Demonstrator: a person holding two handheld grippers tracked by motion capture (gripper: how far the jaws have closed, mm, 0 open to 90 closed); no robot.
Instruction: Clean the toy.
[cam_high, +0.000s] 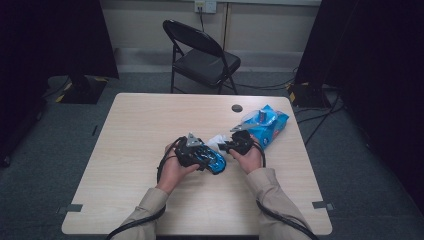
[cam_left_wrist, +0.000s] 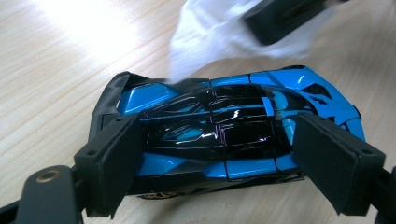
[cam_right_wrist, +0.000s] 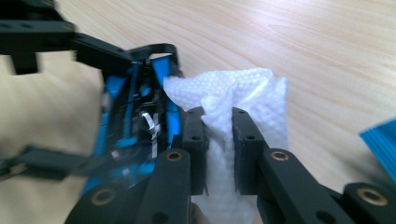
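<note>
Left gripper (cam_left_wrist: 215, 154) clamps a blue and black toy car (cam_left_wrist: 224, 126) by its two ends, one pad on each, the car lying on its wheels on the table (cam_left_wrist: 60, 70) with its roof facing the camera. In the high view the same left gripper (cam_high: 200, 152) sits near the table's middle, the car (cam_high: 215, 162) poking out toward the right hand. Right gripper (cam_right_wrist: 219, 140) has its jaws pressed together on a bunched white wipe (cam_right_wrist: 233, 93); the wipe's free edge lies against the car's side (cam_right_wrist: 135, 116), just beside the left gripper's jaw. From the left gripper view the wipe (cam_left_wrist: 205, 37) hangs over the far edge of the car, touching its bodywork. Beyond the right gripper (cam_high: 235, 144), a blue wipe packet (cam_high: 267, 125) lies open on the table, near the far right corner. A folding chair (cam_high: 202, 55) stands past the table's far edge.

Judged step: wiping the car while it is held steady.

Risks from here:
- Car is held only at nose and tail; a sideways push from the wipe could pivot it out of the pads.
- Wipe is pinched by a narrow fold; dragging it over the car's sharp edges could pull it free or tear it.
- Right jaws close to left jaw; a long stroke could knock the two together.
</note>
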